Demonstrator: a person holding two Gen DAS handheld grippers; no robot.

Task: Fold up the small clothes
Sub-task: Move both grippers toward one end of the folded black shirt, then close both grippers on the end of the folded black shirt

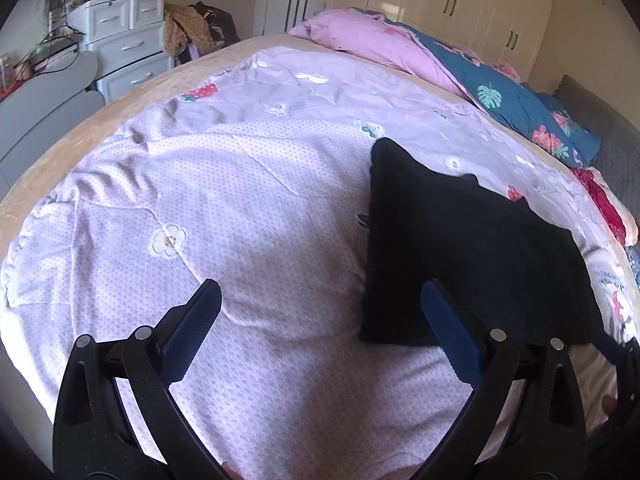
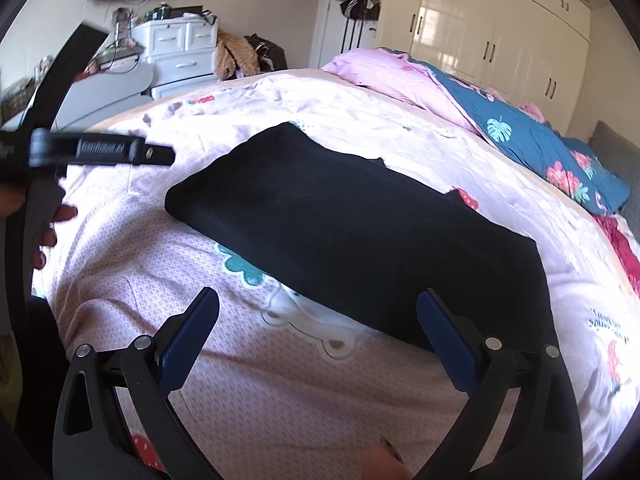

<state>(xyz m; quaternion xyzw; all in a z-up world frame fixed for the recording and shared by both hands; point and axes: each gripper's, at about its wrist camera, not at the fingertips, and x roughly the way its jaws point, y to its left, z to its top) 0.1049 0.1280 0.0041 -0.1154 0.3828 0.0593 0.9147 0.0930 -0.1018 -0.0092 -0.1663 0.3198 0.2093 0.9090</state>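
Observation:
A black garment (image 1: 464, 248) lies folded flat on the lilac patterned bedspread (image 1: 240, 200). In the left wrist view it lies to the right, its near-left corner just beyond my right finger. My left gripper (image 1: 320, 300) hovers open over bare bedspread, holding nothing. In the right wrist view the black garment (image 2: 360, 224) stretches across the middle. My right gripper (image 2: 318, 308) is open above its near edge, with nothing between the fingers. At the left edge of that view appears the left gripper's body (image 2: 100, 152) with a hand (image 2: 52, 224) on it.
A pink and blue floral duvet (image 1: 460, 68) is bunched at the far side of the bed. White drawers (image 1: 124, 44) with clutter stand beyond the bed's left edge, and wardrobes (image 2: 500, 32) line the back wall. A grey headboard (image 1: 600, 128) is at the right.

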